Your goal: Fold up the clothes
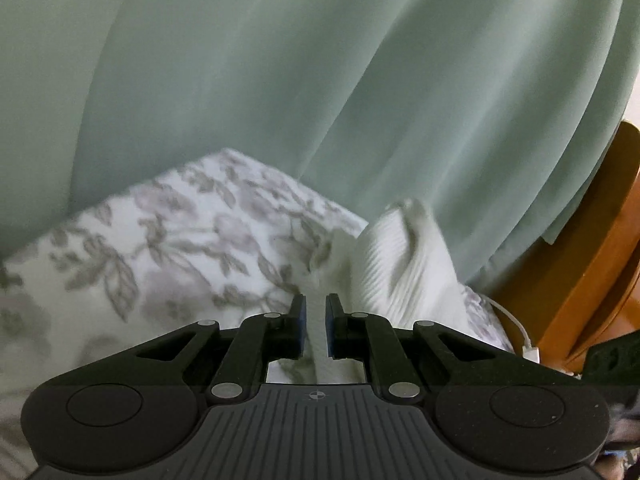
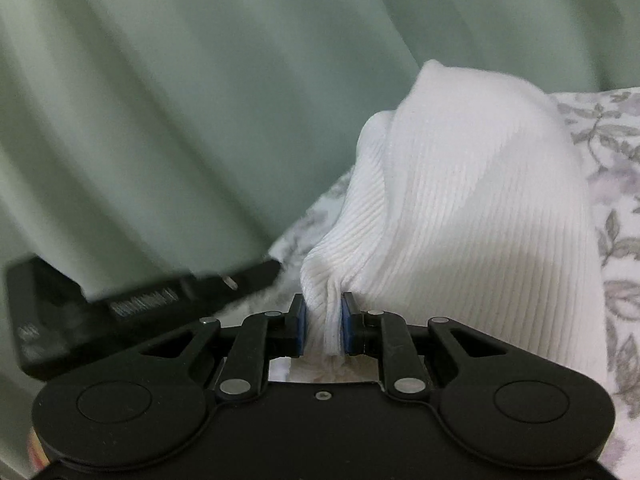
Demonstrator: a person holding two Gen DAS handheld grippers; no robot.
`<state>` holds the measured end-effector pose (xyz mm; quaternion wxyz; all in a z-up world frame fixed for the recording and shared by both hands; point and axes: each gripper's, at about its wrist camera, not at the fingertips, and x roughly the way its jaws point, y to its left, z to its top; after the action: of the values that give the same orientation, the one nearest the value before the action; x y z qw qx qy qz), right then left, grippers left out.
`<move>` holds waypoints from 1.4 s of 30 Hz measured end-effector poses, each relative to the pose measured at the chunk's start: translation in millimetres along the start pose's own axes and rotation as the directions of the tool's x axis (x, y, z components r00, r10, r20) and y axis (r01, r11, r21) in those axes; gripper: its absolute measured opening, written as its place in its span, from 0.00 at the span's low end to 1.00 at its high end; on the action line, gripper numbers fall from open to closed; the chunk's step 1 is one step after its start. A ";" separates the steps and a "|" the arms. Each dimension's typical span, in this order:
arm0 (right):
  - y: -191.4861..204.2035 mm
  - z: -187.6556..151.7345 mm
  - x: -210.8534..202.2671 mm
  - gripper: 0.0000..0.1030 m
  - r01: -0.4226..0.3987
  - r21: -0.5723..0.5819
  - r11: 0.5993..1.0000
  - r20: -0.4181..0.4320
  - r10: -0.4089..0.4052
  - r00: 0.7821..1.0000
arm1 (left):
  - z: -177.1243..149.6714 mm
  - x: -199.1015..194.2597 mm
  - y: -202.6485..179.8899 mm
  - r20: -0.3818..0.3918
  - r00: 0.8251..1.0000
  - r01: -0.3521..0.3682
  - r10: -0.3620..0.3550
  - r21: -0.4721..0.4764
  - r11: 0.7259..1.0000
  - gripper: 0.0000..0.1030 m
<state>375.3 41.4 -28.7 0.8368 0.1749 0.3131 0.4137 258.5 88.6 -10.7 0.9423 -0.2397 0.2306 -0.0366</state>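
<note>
**Inspector:** Reporting on the grips first. The left gripper [image 1: 316,326] is pinching a thin flattened edge of the white ribbed garment [image 1: 400,260], its blue pads [image 1: 303,330] nearly meeting on the cloth. The right gripper [image 2: 324,326] is clamping a thicker gathered bunch of the same garment [image 2: 460,200], so its jaws are standing slightly wider.

**Assistant:** Where is the garment sitting?

**Inspector:** It is hanging lifted between the two grippers above the floral bedspread [image 1: 160,248], billowing up in front of the right camera. A green curtain [image 1: 320,60] is filling the background in both views.

**Assistant:** Why two pinch points?

**Inspector:** In my judgement, holding two separate spots is letting the cloth spread out so a fold line can be set; a single grip would leave it drooping in a bunch.

**Assistant:** Any hazards?

**Inspector:** A white charging cable [image 1: 516,326] is lying at the bed's edge beside a wooden frame [image 1: 592,248], and a dark device [image 2: 120,308] is showing to the left in the right wrist view. Trailing fabric could be snagging either one.
</note>
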 end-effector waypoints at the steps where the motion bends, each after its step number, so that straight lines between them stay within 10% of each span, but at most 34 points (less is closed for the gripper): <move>1: -1.7 -1.1 1.3 0.19 0.000 0.002 1.000 -0.003 0.000 1.000 | 3.4 -1.1 -1.0 0.006 1.000 0.003 -0.003 0.016 1.000 0.08; 8: 1.6 -3.7 0.2 0.19 0.030 -0.065 0.997 -0.012 -0.031 0.999 | 30.4 7.6 -31.4 -0.012 0.998 0.061 -0.059 0.188 0.980 0.16; 16: 2.5 -2.6 -14.9 0.28 0.021 -0.106 0.994 0.016 -0.019 1.000 | 75.0 47.5 -101.6 -0.087 0.990 0.136 -0.109 0.443 0.886 0.41; 26: 7.6 -14.3 -59.3 0.30 0.142 -0.249 0.958 0.116 -0.116 0.986 | 71.7 131.3 -132.5 -0.268 0.963 0.151 -0.021 0.476 0.866 0.41; 42: 22.6 -28.2 -48.1 0.35 0.010 -0.273 0.962 0.034 -0.001 0.999 | 70.2 162.8 -119.8 -0.339 0.941 0.158 0.008 0.457 0.875 0.26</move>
<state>321.1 17.3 -19.0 0.8592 0.0639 0.2394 0.4477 440.2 -15.9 32.2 0.9178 0.0007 0.3593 -0.1690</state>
